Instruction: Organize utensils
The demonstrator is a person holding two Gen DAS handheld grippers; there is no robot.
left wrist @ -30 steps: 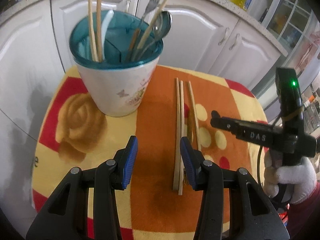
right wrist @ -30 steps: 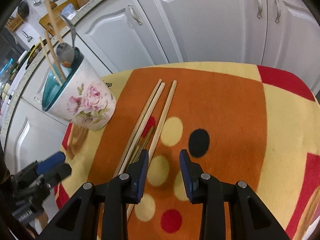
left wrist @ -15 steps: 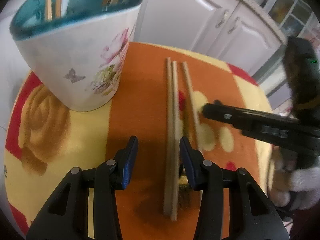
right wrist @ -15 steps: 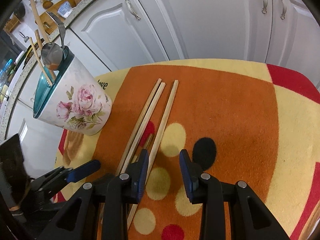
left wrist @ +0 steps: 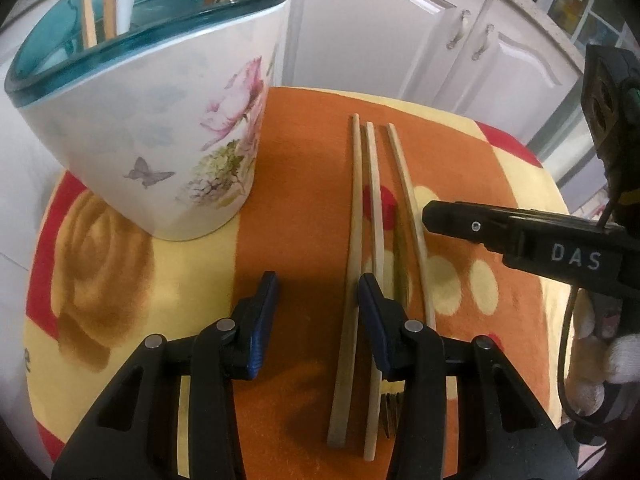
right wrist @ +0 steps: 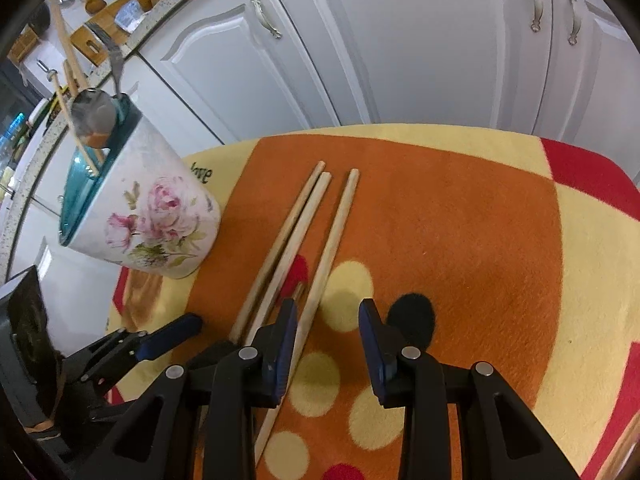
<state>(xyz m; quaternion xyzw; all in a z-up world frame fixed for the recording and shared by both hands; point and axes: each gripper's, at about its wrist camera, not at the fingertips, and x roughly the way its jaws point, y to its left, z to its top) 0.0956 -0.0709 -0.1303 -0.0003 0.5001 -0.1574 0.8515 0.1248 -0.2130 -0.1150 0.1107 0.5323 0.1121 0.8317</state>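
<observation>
- Left gripper (left wrist: 318, 294), lower centre of the left wrist view: jaws spread, nothing pinched. The leftmost wooden chopstick (left wrist: 353, 216) passes through the gap, close against the inner face of the right-hand finger.
- The second chopstick (left wrist: 374, 200) runs under that same finger; a fork (left wrist: 394, 404) lies partly hidden beneath, tines showing at lower centre.
- The third chopstick (left wrist: 406, 196) lies just right of the pair, apart from them.
- Right gripper (right wrist: 328, 318), lower centre of the right wrist view: jaws spread, empty. The third chopstick passes just inside its left-hand finger; whether it touches cannot be told.
- All three chopsticks lie flat on an orange, yellow and red patterned cloth (right wrist: 460, 220).
- Floral utensil holder (left wrist: 160, 120) with teal rim stands upright at upper left, well apart from the chopsticks; it holds chopsticks, a spoon (right wrist: 94, 114) and a fork.
- White cabinet doors (right wrist: 400, 40) fill the upper frame.
- A gloved hand (left wrist: 600, 364) at right edge grips the right gripper's handle.
</observation>
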